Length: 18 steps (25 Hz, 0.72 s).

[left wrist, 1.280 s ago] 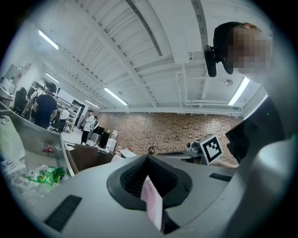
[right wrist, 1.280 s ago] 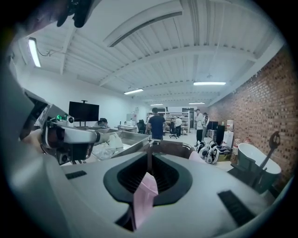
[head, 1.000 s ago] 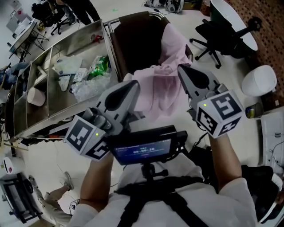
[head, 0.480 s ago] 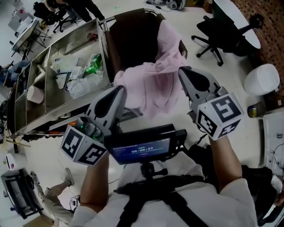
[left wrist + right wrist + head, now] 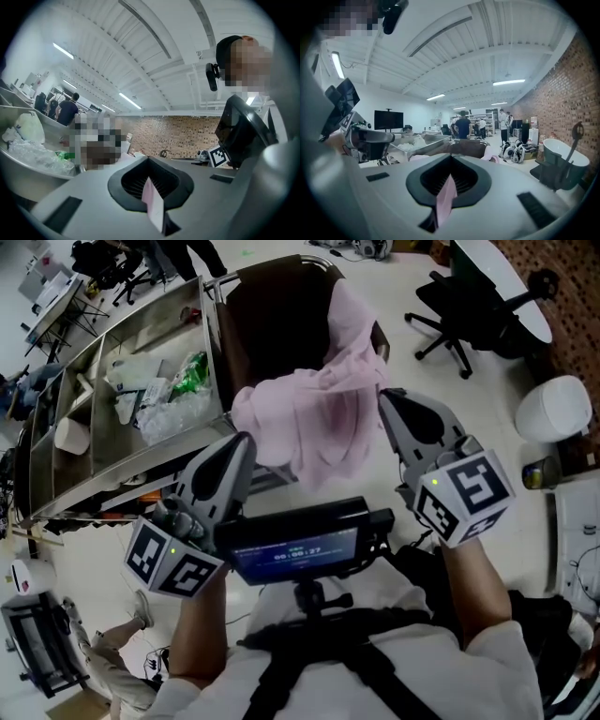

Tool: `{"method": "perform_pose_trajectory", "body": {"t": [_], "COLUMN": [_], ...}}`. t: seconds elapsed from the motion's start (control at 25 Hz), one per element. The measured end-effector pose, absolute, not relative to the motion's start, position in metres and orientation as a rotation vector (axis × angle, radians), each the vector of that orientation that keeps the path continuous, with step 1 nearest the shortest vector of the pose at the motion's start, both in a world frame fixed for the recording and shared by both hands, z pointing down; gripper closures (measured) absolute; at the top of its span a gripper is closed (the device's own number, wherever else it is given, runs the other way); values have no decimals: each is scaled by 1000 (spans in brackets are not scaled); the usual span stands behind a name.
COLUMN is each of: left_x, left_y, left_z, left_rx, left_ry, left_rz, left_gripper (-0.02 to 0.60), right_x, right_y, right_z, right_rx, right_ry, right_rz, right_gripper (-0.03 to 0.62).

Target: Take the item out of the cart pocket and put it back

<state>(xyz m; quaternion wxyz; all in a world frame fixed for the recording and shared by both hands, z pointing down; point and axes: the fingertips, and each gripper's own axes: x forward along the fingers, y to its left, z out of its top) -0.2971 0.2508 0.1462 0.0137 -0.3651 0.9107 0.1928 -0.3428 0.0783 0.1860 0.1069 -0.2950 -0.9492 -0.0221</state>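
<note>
Hanging from the rim of the dark cart pocket (image 5: 272, 324), the pink cloth (image 5: 314, 418) stretches toward the person. The left hand-held gripper (image 5: 238, 442) and the right hand-held gripper (image 5: 385, 397) each pinch one of its edges, beside the metal cart tray (image 5: 173, 329).

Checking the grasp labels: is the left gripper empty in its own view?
No, a fold of the pink cloth sits pinched between the shut jaws of the left gripper.

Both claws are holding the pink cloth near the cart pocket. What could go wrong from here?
The left claw and right claw each pinch only a thin edge of the pink cloth, so it may slip out. One end drapes over the cart pocket rim and might snag there.
</note>
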Motion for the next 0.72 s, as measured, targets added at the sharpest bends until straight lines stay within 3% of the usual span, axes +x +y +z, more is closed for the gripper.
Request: {"method": "perform_pose_trajectory", "body": {"t": [0.72], "left_x": [-283], "left_y": [256], "left_z": [158], "left_rx": [-1117], "left_ry": [2858], "left_rz": [655], "left_gripper": [575], "right_x": [-339], "right_y": [89], "right_z": [189], "right_rx": [-902], "right_ry": [-2812], "right_rz": [-32], "right_gripper": [594]}}
